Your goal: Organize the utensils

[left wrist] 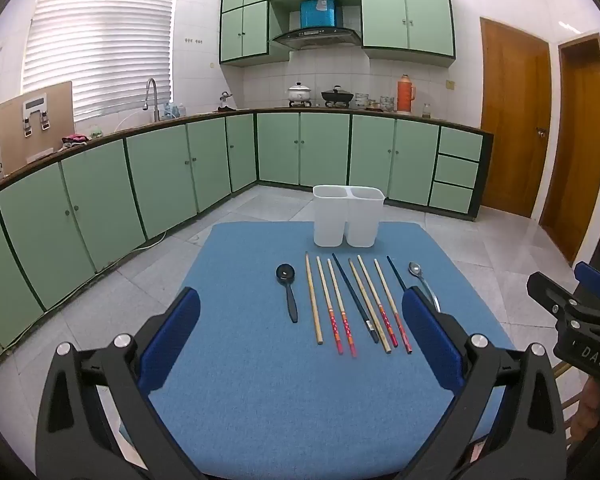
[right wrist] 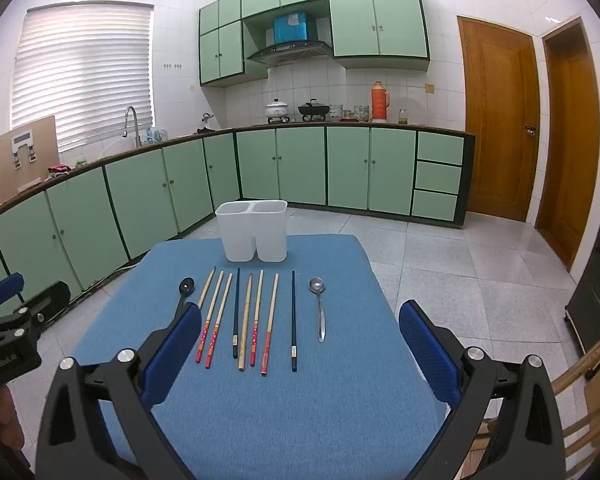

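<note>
A white two-compartment holder [left wrist: 348,216] [right wrist: 256,230] stands at the far edge of the blue table mat [left wrist: 260,380] [right wrist: 300,400]. In front of it lie a black spoon [left wrist: 288,288] [right wrist: 185,289], several chopsticks [left wrist: 340,312] [right wrist: 244,320] in a row, two of them dark blue, and a metal spoon [left wrist: 420,276] [right wrist: 319,308]. My left gripper [left wrist: 300,340] is open and empty above the mat's near half. My right gripper [right wrist: 300,344] is open and empty, also short of the utensils.
The table stands on a tiled kitchen floor with green cabinets [left wrist: 160,176] along the left and back. Wooden doors [right wrist: 500,120] are at the right. A wooden chair [right wrist: 588,392] is close on the right. The right gripper shows at the right edge of the left wrist view [left wrist: 572,312].
</note>
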`<state>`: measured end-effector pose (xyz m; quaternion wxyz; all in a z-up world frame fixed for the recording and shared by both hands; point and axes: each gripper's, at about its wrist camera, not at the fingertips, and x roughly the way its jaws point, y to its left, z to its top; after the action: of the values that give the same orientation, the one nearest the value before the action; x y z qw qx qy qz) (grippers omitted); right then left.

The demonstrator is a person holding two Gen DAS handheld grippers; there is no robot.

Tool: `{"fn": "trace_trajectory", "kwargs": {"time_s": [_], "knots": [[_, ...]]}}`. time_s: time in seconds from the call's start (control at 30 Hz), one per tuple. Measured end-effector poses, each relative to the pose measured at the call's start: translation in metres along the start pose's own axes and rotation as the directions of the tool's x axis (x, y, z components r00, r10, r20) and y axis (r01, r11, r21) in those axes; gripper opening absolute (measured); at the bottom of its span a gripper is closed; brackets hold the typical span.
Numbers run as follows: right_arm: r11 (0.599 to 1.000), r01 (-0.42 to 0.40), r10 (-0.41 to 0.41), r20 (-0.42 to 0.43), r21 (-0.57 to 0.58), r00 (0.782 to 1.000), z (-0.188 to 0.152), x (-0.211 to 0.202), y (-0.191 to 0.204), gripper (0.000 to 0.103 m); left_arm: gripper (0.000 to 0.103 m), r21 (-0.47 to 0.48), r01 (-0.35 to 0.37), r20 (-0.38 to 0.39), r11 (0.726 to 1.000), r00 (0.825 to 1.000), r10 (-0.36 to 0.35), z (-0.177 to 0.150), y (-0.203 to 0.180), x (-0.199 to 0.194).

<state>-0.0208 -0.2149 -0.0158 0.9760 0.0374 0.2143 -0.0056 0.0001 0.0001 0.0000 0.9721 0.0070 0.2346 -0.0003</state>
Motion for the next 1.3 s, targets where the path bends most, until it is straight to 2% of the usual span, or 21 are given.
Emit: {"fn": "trace_trajectory", "kwargs": {"time_s": [1.3], "knots": [[1.0,-0.003,0.003,-0.002,0.004,1.0,-0.0006,-0.0002,-0.0009,0.097,0.098,-0.002,0.001,0.004,1.0,1.0,-0.001,-0.0002,0.0005,0.0001]]}}
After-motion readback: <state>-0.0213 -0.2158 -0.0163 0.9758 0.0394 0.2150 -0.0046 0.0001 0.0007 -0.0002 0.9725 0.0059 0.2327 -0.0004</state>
